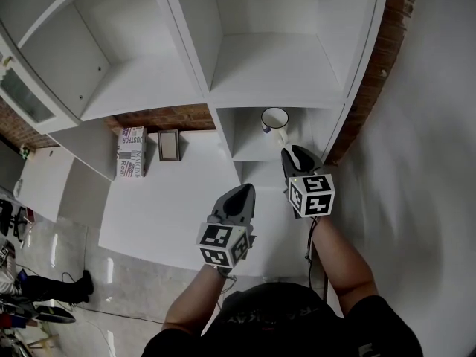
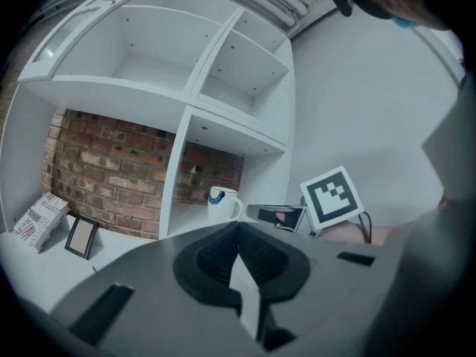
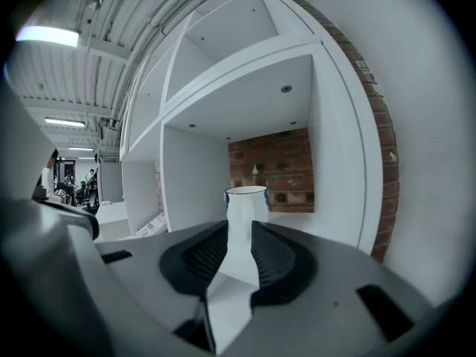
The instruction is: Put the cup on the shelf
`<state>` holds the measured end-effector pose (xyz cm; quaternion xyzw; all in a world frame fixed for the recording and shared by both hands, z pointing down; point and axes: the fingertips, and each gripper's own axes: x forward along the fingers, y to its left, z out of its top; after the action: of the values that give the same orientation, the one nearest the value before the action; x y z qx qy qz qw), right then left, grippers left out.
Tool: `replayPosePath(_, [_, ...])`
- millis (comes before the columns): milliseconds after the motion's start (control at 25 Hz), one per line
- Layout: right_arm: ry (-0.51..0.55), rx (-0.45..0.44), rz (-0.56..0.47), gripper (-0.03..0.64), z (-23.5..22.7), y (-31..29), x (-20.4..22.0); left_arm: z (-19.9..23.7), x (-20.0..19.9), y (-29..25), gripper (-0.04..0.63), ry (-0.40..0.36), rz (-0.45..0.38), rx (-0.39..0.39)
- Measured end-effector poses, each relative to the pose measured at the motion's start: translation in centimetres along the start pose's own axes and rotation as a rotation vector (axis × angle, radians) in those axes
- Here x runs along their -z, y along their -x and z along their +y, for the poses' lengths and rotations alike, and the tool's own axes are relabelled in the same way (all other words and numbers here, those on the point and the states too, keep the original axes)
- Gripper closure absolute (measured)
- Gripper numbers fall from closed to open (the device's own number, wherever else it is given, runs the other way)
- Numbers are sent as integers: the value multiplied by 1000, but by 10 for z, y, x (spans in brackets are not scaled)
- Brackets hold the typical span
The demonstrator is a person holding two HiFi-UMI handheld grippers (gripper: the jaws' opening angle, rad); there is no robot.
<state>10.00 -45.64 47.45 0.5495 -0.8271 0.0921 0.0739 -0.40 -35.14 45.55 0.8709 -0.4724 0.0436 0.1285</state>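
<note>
A white cup point(image 1: 274, 120) with a blue rim stands upright on the floor of the lower right shelf compartment point(image 1: 253, 151), its handle turned toward me. My right gripper point(image 1: 291, 153) sits just in front of the handle with its jaws apart and not pressing on the cup. In the right gripper view the cup point(image 3: 246, 203) shows through the gap between the jaws of the right gripper point(image 3: 239, 225). My left gripper point(image 1: 242, 192) hangs lower and to the left, jaws together and empty. The left gripper view shows the cup point(image 2: 222, 203) beside the right gripper point(image 2: 275, 216).
On the wide white ledge point(image 1: 171, 199) to the left stand a printed box point(image 1: 131, 152) and a small picture frame point(image 1: 169, 145) against the brick wall point(image 1: 167, 117). White dividers bound the cup's compartment. A plain white wall point(image 1: 424, 162) runs along the right.
</note>
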Motion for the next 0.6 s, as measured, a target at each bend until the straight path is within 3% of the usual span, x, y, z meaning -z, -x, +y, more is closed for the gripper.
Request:
replayPosePath(240, [-38, 46, -17, 614, 22, 41, 1, -1, 3, 38, 591, -16, 11, 38])
replayPosePath(600, [-125, 8, -1, 617, 88, 113, 17, -2, 7, 115, 591, -28, 5, 86])
